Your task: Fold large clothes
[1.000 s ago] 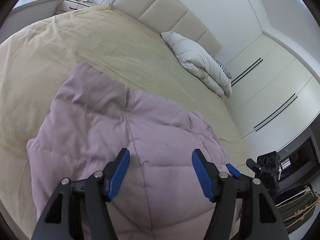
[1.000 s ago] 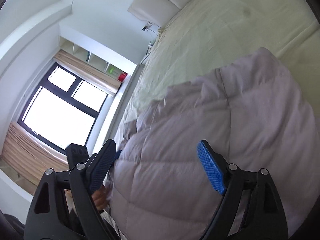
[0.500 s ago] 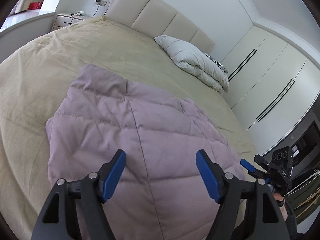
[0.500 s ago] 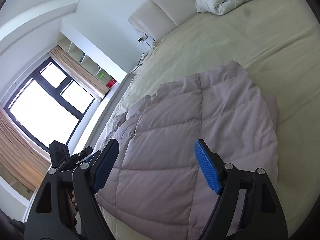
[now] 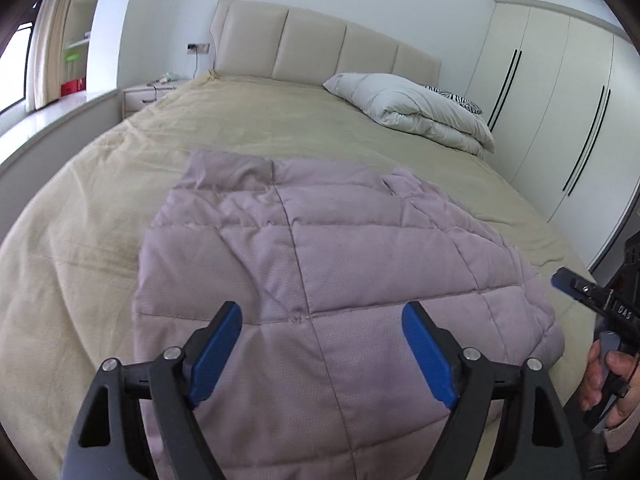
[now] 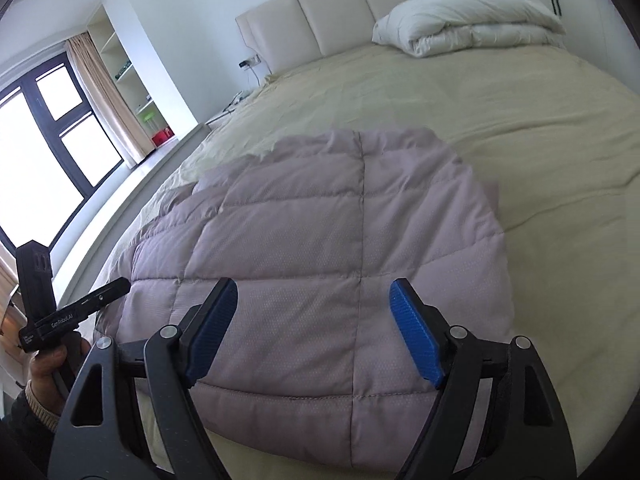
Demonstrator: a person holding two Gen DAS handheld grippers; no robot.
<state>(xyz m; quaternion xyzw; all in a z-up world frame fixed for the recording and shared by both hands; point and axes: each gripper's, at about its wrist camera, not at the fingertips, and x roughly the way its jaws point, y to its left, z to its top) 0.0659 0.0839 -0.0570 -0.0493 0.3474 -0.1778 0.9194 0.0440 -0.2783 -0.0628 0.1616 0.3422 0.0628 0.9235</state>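
The left gripper (image 5: 322, 350) tilts downward, jaws opening and empty; the right gripper (image 6: 314, 328) is angled likewise, wide apart, gripping nothing. Below both, a puffy, quilted mauve jacket (image 5: 320, 248) lies folded near the bed's (image 5: 100, 208) foot edge.

A quilted garment (image 5: 320, 264) lies spread flat on the near part of a bed (image 5: 100, 248), its near edge at the foot of the bed. Bare bed cover surrounds it to the left, right and beyond. At the far end stands the headboard (image 5: 320, 48). A folded duvet (image 5: 416, 108) lies on the bed in front of the headboard, toward its right side, with a pillow (image 5: 456, 100) behind it. A nightstand (image 5: 148, 94) stands left of the bed head, shelves (image 6: 132, 80) and a window (image 6: 48, 140) further left. Wardrobes (image 5: 560, 100) line the wall to the right of the bed
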